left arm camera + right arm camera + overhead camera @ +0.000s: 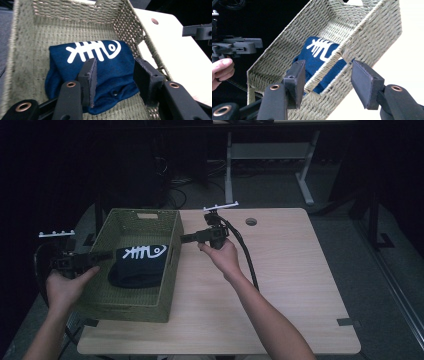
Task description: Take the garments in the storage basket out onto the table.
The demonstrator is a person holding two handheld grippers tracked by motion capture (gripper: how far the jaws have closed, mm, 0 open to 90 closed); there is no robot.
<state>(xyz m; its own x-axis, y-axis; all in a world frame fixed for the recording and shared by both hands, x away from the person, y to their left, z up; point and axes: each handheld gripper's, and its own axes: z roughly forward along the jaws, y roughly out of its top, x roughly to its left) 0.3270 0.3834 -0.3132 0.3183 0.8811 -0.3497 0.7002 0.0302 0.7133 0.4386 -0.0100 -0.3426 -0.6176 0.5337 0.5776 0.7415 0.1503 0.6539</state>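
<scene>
Spanning most of the high view: a light wooden rectangular table (290,285) with a round cable hole (251,221) near its far edge.

Sitting on the table's left portion, reaching from near the far edge almost to the near edge: an olive-green woven rectangular basket (112,306), its left wall lying along the table's left edge.

Lying inside the basket, on its floor toward the right wall and the near half: a folded navy-blue cloth with a white fish-skeleton print (137,262).

Hovering at the basket's left rim, pointing inward toward the cloth: the left gripper (102,254), held in the person's left hand (67,287); jaws standing open, nothing pinched, the cloth showing in the gap below in the left gripper view.

Hovering just outside the basket's right wall, near its far corner: the right gripper (186,238), held in the right hand (224,256); jaws likewise gaping, framing the wall's rim in the right gripper view, pads clear of the weave.
</scene>
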